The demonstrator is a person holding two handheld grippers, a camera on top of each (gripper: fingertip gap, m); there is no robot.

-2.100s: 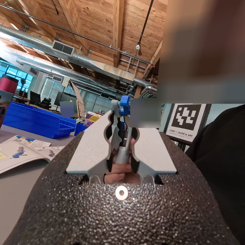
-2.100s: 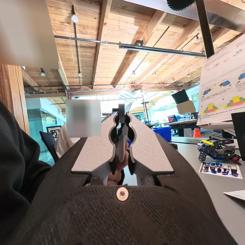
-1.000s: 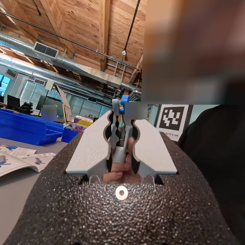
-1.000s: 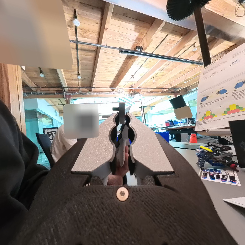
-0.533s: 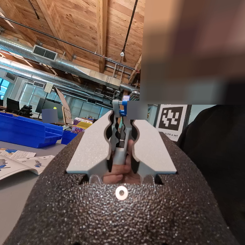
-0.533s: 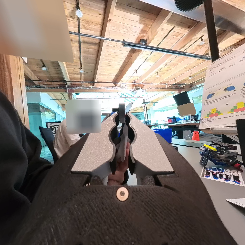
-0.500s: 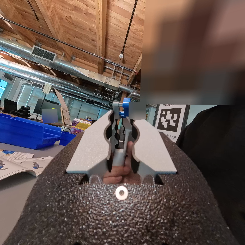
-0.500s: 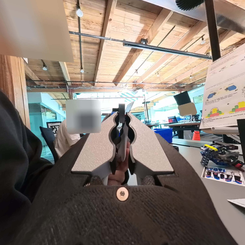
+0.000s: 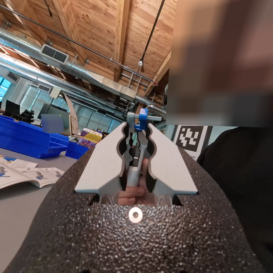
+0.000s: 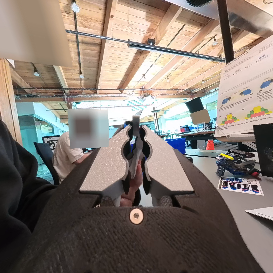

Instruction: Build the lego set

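With my left gripper nearly closed on the small grey-and-blue lego assembly held up in the air and my right gripper pinching its grey beam, I judge any twist could pop the blue connector off the axle.

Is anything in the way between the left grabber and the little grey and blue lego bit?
No, nothing visible is in the way. The left gripper is clamped right on the grey and blue lego piece, fingertips touching it.
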